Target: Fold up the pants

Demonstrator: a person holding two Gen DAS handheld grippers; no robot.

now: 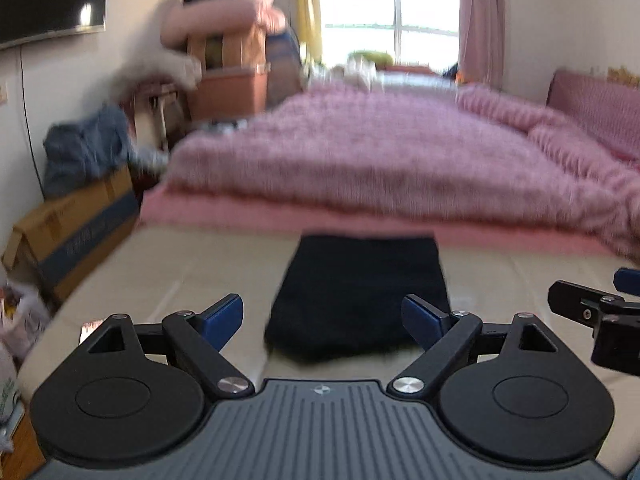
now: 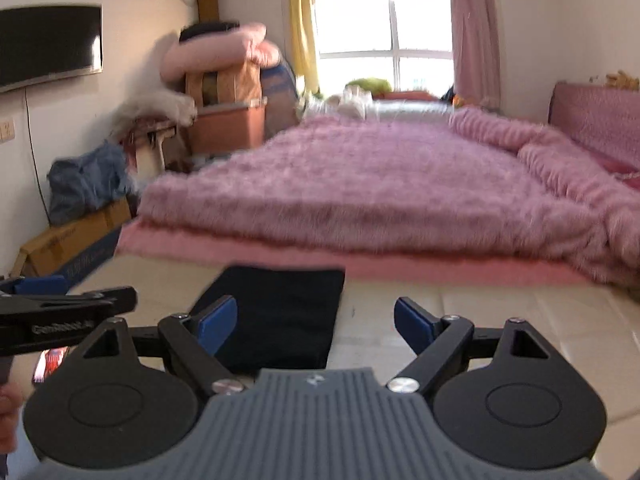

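Lying flat on the pale table (image 1: 168, 276), the dark pants (image 1: 360, 296) already form a compact rectangle, its far edge close to where the pink bed (image 1: 360, 168) begins. By my reading the folding is done or nearly so, and you are at the check-and-release stage. Your left gripper (image 1: 322, 318) is spread wide with nothing in it, raised above the near end of the bundle, which sits between its blue pads (image 1: 222, 316). Your right gripper (image 2: 316, 320) is equally wide and empty, offset to the bundle's right side so that only its left pad overlaps the cloth. If another fold is wanted, you need both sets of fingers down at the near corners; otherwise draw back without snagging the edge.
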